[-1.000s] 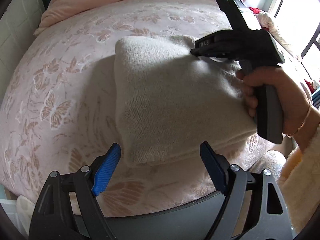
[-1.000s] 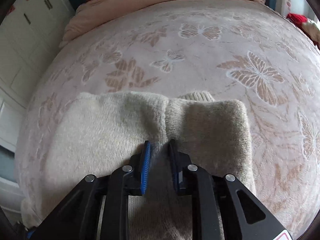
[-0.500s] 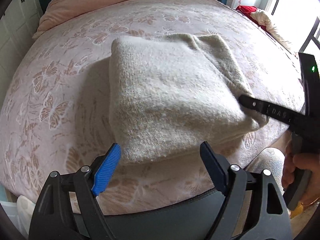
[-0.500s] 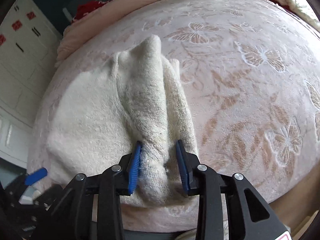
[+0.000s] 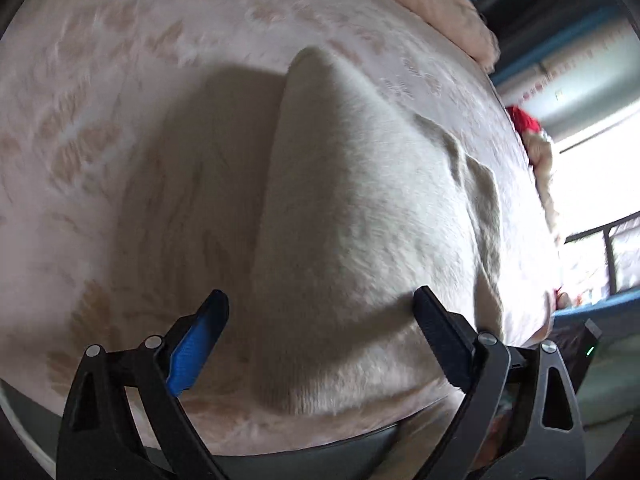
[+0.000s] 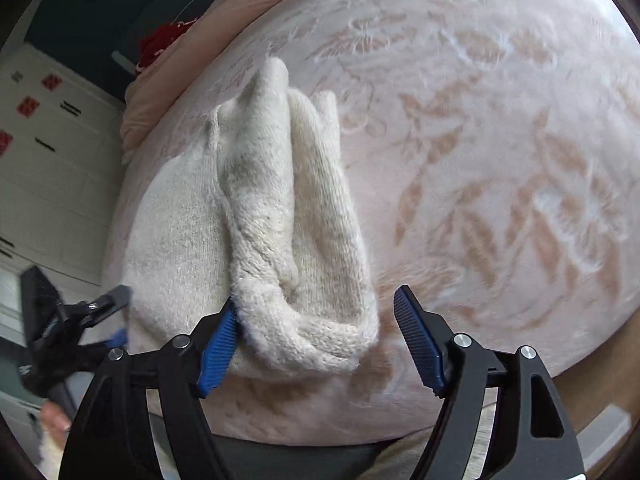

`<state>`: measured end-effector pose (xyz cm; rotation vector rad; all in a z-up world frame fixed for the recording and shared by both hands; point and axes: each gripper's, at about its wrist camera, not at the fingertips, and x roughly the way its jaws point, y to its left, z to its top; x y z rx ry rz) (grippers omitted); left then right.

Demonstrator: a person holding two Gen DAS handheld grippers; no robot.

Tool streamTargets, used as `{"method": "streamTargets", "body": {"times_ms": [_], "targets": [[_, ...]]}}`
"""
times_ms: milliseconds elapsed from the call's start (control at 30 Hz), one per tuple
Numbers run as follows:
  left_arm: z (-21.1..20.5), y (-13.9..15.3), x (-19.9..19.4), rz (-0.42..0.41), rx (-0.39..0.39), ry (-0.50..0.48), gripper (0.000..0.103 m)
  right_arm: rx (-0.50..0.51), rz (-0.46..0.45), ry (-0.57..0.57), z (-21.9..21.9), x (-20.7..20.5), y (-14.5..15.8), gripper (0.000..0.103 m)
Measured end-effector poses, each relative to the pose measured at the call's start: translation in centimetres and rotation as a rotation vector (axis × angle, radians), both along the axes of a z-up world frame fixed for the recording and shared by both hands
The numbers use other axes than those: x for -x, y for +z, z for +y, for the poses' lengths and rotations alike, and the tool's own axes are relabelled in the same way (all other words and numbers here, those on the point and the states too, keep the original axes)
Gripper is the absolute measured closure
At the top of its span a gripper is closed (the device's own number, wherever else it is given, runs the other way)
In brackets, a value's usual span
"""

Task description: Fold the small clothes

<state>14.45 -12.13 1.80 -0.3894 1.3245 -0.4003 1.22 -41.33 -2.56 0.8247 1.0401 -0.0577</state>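
A folded cream knit sweater [image 5: 360,220] lies on the pink butterfly-patterned bed [image 5: 120,80], close to its near edge. My left gripper [image 5: 320,300] hovers over the sweater's near corner, its jaws opening wide, with the knit below and between them and no pad pressing on it. In the right wrist view the sweater [image 6: 272,208] shows its rolled, layered edge. My right gripper [image 6: 316,302] straddles that edge with its jaws opening. Its left pad brushes the knit and its right pad stands well apart. The left gripper [image 6: 120,314] also shows at the sweater's far side.
A rolled pink quilt [image 6: 240,4] and a red item [image 6: 160,44] lie at the head of the bed. White cupboards [image 6: 48,168] stand beyond the bed, and a bright window [image 5: 596,168] is on the other side. A person's hand [image 6: 52,420] holds the left tool.
My right gripper's jaws have spread from nearly shut to wide, releasing the pinched fold at the sweater's edge. My left gripper has rolled and come down closer to the sweater, its jaws wider.
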Motion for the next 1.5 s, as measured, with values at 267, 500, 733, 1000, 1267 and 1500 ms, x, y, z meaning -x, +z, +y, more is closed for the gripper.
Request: {"method": "streamTargets", "body": {"times_ms": [267,500,733,1000,1267,1500], "targets": [[-2.4,-2.4,-0.7,0.029,0.012,-0.025,0.006,-0.107,-0.056,-0.035,0.8,-1.5,-1.2,0.016],[-5.4,1.3,0.1,-0.071,-0.153,-0.152,0.05,-0.109,-0.088,-0.038,1.5,-2.7,0.7,0.065],[-7.2,6.3,3.5,-0.158,-0.177,-0.271,0.058,0.018,-0.141,-0.036,2.0,1.6,6.2,0.067],[-8.2,2.2,6.1,-0.074,-0.25,-0.312,0.045,-0.033,-0.011,-0.063,1.2,4.4,0.8,0.062],[-9.4,0.1,4.8,-0.095,-0.346,-0.301,0.017,-0.082,-0.013,-0.089,0.6,3.8,-1.2,0.048],[-11.4,3.8,5.5,-0.189,-0.383,-0.371,0.054,-0.014,-0.118,-0.077,1.2,3.5,3.7,0.066]]}}
